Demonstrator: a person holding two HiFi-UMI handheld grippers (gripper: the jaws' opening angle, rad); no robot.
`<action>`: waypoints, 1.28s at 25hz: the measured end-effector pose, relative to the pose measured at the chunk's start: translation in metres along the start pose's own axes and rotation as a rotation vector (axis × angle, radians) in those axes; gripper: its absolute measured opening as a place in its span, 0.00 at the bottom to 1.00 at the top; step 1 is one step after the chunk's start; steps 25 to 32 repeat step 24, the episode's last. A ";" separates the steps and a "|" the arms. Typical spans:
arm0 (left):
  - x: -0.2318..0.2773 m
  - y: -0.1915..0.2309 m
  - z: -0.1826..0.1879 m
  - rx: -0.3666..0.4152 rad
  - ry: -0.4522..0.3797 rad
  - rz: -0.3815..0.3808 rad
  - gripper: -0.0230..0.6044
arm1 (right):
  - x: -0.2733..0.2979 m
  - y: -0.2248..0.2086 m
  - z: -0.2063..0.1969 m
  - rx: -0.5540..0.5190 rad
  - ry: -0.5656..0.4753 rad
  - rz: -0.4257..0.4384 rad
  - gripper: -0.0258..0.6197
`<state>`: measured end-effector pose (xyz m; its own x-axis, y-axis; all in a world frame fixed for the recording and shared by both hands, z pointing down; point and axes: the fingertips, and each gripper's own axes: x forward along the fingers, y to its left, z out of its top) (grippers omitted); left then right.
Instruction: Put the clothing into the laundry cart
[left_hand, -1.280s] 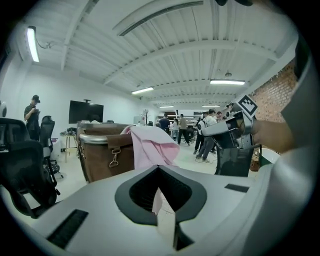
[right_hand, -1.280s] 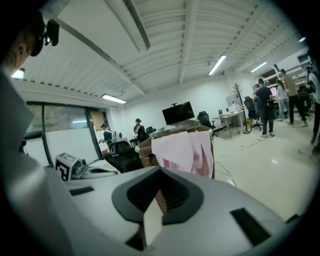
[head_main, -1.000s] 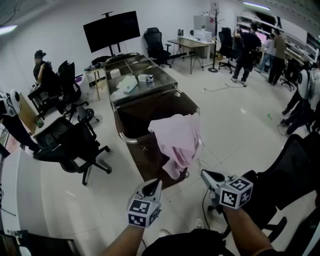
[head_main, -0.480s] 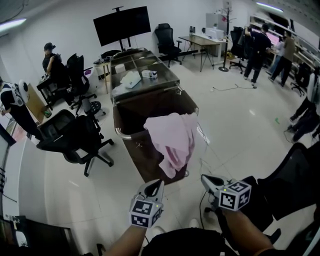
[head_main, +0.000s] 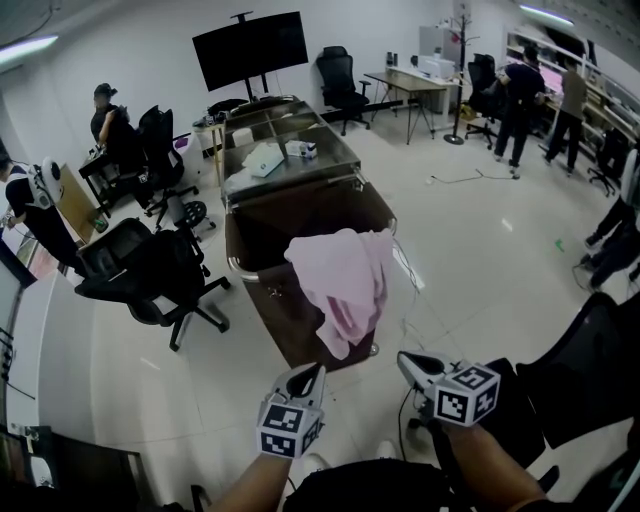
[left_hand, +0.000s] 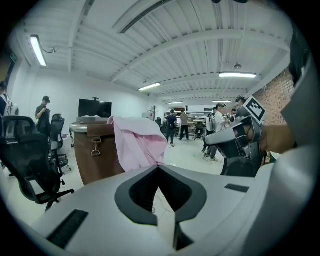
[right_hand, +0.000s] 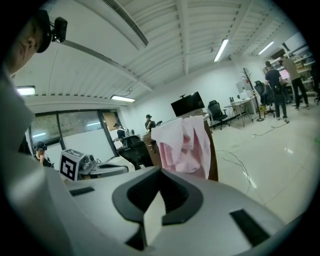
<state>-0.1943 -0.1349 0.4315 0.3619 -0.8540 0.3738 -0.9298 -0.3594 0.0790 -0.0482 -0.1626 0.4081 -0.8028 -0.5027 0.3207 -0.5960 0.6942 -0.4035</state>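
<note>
A brown laundry cart stands in the middle of the floor. A pink garment is draped over its near right rim and hangs down the outside. My left gripper and right gripper are low in the head view, short of the cart, both shut and holding nothing. In the left gripper view the jaws meet at their tips, with the pink garment and the cart beyond them. The right gripper's jaws also meet, pointing toward the garment.
A metal table with small items abuts the cart's far end. Black office chairs stand to the left and another chair at the near right. A cable lies on the floor beside the cart. People stand at the back right.
The head view has shifted slightly, so the cart and garment sit a little lower and farther left. Both grippers stay low and shut. The garment hangs as before.
</note>
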 end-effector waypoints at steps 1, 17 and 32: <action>0.000 -0.001 -0.001 0.001 0.003 -0.001 0.03 | 0.000 0.000 0.000 0.003 -0.005 0.003 0.04; -0.007 0.002 -0.004 0.021 0.011 -0.015 0.03 | 0.006 0.012 -0.003 -0.009 -0.001 0.013 0.04; -0.006 0.000 -0.001 0.025 0.010 -0.027 0.03 | 0.007 0.014 -0.001 -0.014 0.006 0.013 0.04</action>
